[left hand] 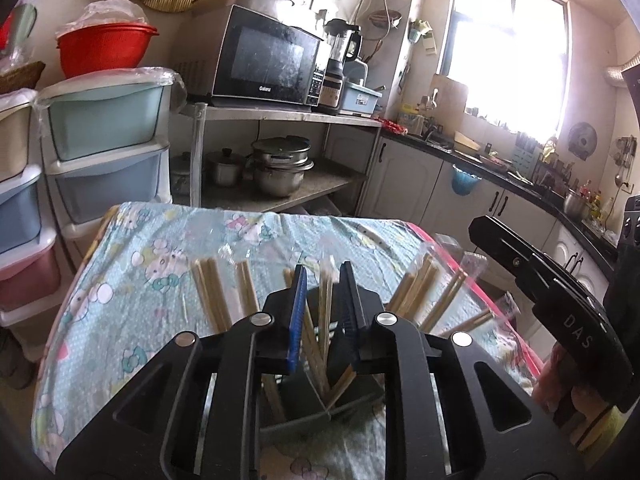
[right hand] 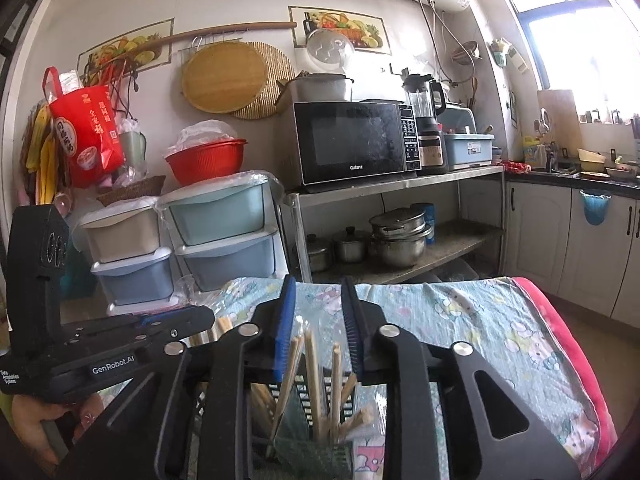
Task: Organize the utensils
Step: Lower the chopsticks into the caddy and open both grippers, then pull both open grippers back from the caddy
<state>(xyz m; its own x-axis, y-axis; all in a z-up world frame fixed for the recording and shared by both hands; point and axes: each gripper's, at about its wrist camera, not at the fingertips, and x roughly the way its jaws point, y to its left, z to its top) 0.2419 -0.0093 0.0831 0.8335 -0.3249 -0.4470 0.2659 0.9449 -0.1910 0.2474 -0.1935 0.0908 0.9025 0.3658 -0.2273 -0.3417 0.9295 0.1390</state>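
Above the cartoon-print tablecloth point(left hand: 132, 304), the left gripper point(left hand: 325, 280) is hovering with jaws apart around wrapped bamboo chopsticks point(left hand: 326, 308) standing in the grey slotted holder point(left hand: 320, 412). The right gripper point(right hand: 319, 292) is also gaping over that holder. Best judged: lower straight, letting sticks drop into one compartment without snagging wrappers.

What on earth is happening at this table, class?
A person holds a gripper in each hand over a table covered with a cartoon-print cloth. The left gripper and the right gripper both hang open above a dark slotted utensil holder with wrapped wooden chopsticks standing in it. More chopsticks fan out past it. Neither gripper clamps anything.
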